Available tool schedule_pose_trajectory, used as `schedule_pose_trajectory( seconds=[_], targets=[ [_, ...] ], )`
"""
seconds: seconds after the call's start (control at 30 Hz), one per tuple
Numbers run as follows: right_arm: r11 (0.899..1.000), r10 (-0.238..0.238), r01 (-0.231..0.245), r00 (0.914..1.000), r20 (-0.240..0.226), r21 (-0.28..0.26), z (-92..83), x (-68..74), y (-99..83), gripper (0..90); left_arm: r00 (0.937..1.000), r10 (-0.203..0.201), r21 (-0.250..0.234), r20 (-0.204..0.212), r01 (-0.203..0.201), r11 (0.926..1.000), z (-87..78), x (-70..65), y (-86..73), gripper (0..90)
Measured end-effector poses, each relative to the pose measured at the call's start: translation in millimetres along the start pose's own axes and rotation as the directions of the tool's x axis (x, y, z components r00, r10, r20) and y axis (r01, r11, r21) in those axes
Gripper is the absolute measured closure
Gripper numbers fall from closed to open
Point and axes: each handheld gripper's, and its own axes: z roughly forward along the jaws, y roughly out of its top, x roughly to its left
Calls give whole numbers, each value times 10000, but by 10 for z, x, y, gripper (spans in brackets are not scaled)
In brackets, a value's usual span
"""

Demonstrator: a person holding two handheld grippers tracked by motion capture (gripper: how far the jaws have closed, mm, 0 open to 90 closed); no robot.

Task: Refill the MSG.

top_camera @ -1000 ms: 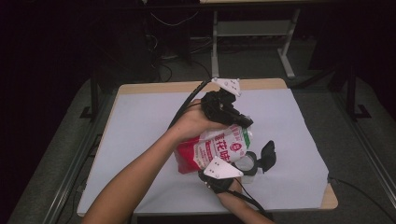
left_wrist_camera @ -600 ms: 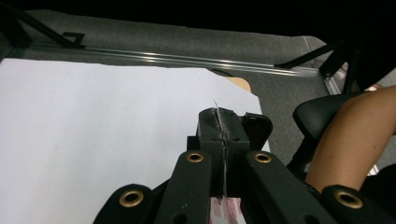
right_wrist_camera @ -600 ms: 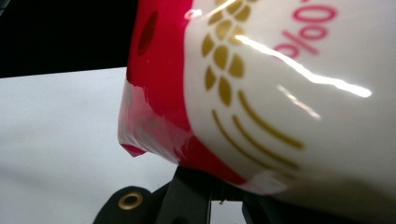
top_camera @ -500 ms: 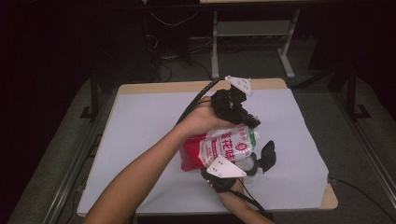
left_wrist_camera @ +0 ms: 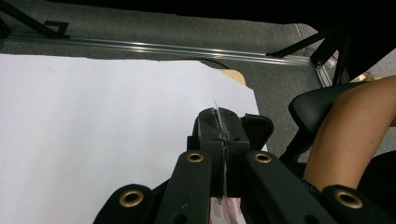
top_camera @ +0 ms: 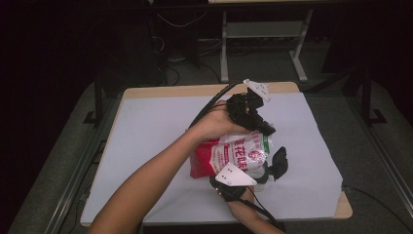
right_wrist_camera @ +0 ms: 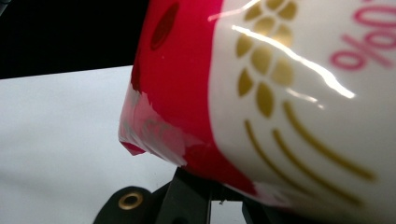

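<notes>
Red-and-white bag (top_camera: 234, 156) sits right of centre on the table (top_camera: 146, 146), toward the near edge. Left gripper (top_camera: 260, 127) pinches the bag's top edge film; right gripper (top_camera: 272, 168) clamps its lower edge. Versus a second ago, left gripper shifted slightly toward the far-right corner.

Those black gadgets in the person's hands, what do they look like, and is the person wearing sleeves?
Each is a black tool. The left gripper carries a grey three-cornered plate with small dark dots, and a black cable trails from it. The right gripper bears a similar plate. Up close, the black jaw arms show brass-coloured rivets. Both forearms are bare, without sleeves.
</notes>
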Motion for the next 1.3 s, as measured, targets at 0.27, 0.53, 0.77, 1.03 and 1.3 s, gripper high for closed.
schedule_pose_trajectory(
  seconds=[0.27,0.53,0.77,1.03,1.3],
  targets=[
    [10000,-62,62,10000,73,-60,0,28,-1,900,9999,-143,353,34,142,9993,69,10,38,899],
    [9998,-56,58,9999,107,-182,-20,20,7,900,9997,-193,586,161,183,9981,134,-3,101,900],
    [9995,-47,52,9999,149,-304,-33,21,17,900,9996,-286,828,72,279,9962,190,4,133,899],
    [9995,73,-67,9998,193,-295,-37,21,15,900,9997,-240,1063,100,228,9941,249,40,163,900],
    [9993,-33,38,9999,127,-373,-30,49,12,900,9995,-201,1265,242,169,9918,308,39,177,899]
  ],
)
